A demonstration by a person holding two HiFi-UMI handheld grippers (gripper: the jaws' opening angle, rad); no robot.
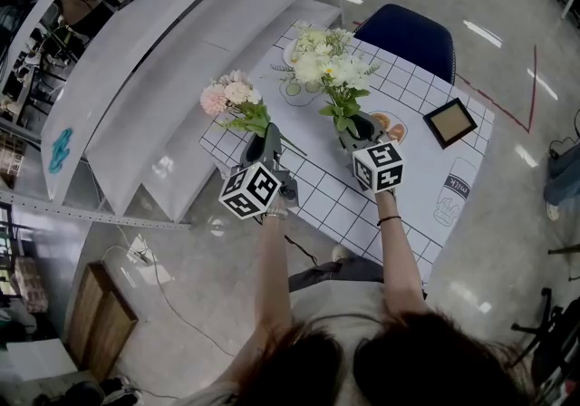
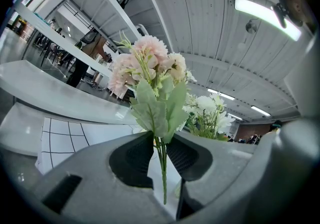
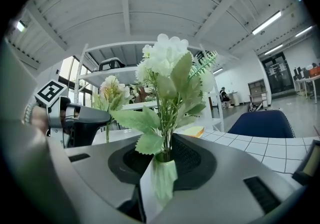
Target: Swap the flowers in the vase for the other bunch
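Both bunches are held upright over the checked table mat (image 1: 426,169). The pink bunch (image 1: 231,94) (image 2: 147,65) rises from my left gripper (image 1: 263,143) (image 2: 161,155), which is shut on its thin green stems. To its right, the white bunch (image 1: 328,64) (image 3: 167,65) stands in my right gripper (image 1: 360,128) (image 3: 162,160). Its stems come out of a pale green tube (image 3: 162,178), and both pads touch that tube. Whether the tube is a stem sleeve or a narrow vase neck I cannot tell. No other vase shows. The grippers are side by side, a short gap apart.
A dark picture frame (image 1: 450,121) lies on the mat to the right. A blue chair (image 1: 403,33) stands behind the table. White shelves (image 1: 163,60) run along the left. The mat carries printed drawings, one of a milk bottle (image 1: 449,196).
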